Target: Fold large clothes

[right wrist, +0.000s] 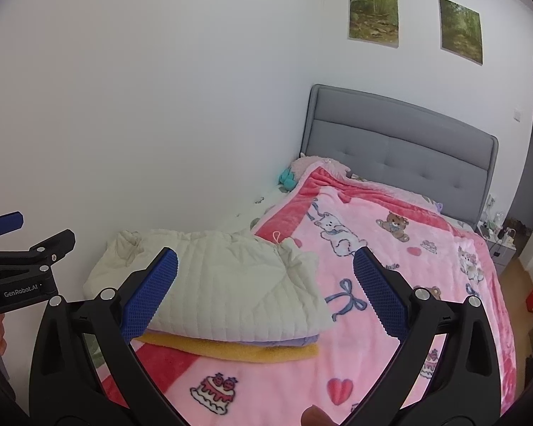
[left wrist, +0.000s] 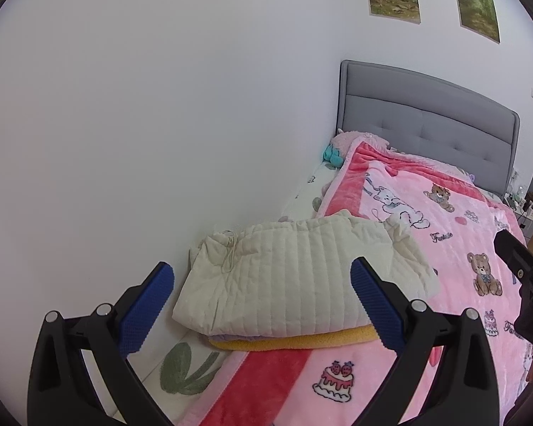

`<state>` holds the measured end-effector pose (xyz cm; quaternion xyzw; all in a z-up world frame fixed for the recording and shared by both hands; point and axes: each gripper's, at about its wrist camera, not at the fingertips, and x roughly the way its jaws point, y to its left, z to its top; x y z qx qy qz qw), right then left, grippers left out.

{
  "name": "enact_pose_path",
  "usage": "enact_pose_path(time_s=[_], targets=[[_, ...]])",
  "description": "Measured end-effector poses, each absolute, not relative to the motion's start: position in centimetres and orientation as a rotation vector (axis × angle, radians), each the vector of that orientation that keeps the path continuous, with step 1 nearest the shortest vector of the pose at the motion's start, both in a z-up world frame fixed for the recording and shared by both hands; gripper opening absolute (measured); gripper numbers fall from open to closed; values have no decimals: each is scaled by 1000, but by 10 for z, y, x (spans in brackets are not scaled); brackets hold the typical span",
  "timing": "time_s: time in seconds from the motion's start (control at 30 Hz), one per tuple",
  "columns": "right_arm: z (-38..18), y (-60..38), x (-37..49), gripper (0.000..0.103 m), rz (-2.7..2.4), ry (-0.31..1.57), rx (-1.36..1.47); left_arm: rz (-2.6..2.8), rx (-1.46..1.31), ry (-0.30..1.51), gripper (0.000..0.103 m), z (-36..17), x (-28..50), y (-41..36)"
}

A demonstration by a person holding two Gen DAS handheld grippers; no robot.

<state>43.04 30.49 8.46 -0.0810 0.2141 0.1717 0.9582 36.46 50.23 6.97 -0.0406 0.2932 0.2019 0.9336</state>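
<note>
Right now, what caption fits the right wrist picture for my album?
Open right hand-held gripper hovers over a folded cream quilted jacket stacked on yellow and purple clothes on a pink cartoon blanket.

"GenRobot.AI" on the left gripper (right wrist: 3,227); "Fantatic"-like script, unclear, on the pink blanket (left wrist: 442,236).

Even soft indoor light, no glare, faint shadows; sharp centre, heavy fisheye warp w/ dark vignetted corners

Folded cream quilted jacket (left wrist: 287,277) atop folded yellow garment (left wrist: 302,342)
</note>
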Motion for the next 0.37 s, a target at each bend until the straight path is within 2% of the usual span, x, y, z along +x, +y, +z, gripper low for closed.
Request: enact_pose_path(time_s=[0.37], targets=[[87,307,431,95,342,435,-158,426,-95,601,98,72,366,504]])
